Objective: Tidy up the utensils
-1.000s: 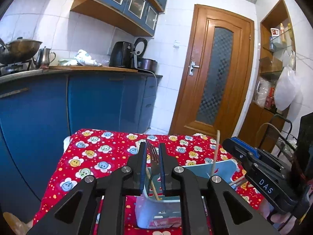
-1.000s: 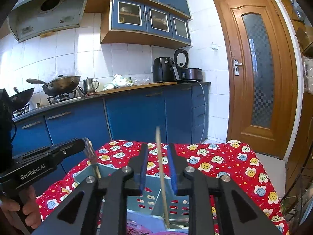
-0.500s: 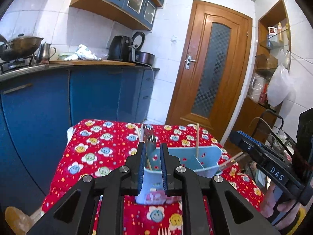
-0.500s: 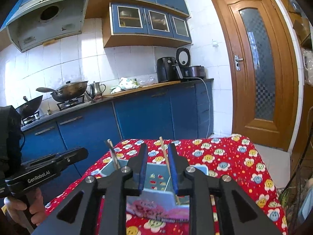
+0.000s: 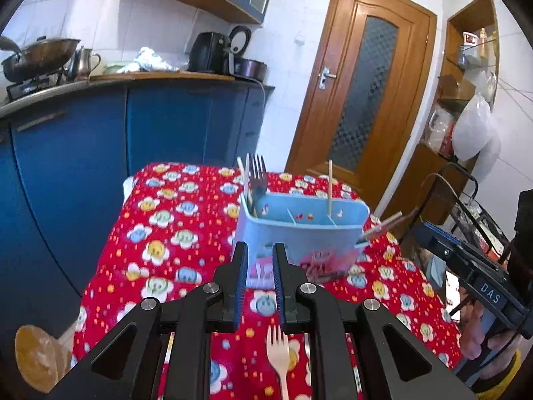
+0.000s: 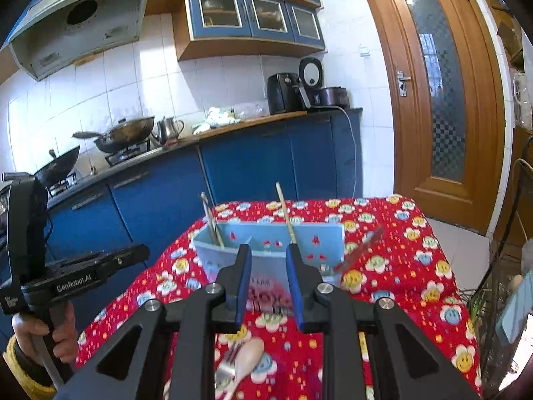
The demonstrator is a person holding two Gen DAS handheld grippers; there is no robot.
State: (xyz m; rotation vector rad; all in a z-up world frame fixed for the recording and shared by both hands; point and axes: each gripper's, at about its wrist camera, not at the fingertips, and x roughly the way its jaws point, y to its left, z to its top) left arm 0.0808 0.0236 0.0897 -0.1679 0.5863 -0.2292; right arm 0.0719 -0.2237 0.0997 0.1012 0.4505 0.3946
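The caddy (image 5: 299,230) stands mid-table on the cloth (image 5: 160,233), blocking the straight way forward. Out of it rise a metal fork (image 5: 258,180) at the left end, a stick (image 5: 329,186) further right, and chopsticks (image 5: 386,225) jutting off the right end. Bare cloth lies left of the caddy and behind it. Near, a pale fork (image 5: 278,353) and spoon (image 6: 248,360) lie flat.

both grippers drawn back from caddy (image 5: 299,233), chopstick released

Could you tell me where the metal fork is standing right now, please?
In the left wrist view the metal fork stands tines-up in the left end compartment of the blue caddy, beside a wooden stick.
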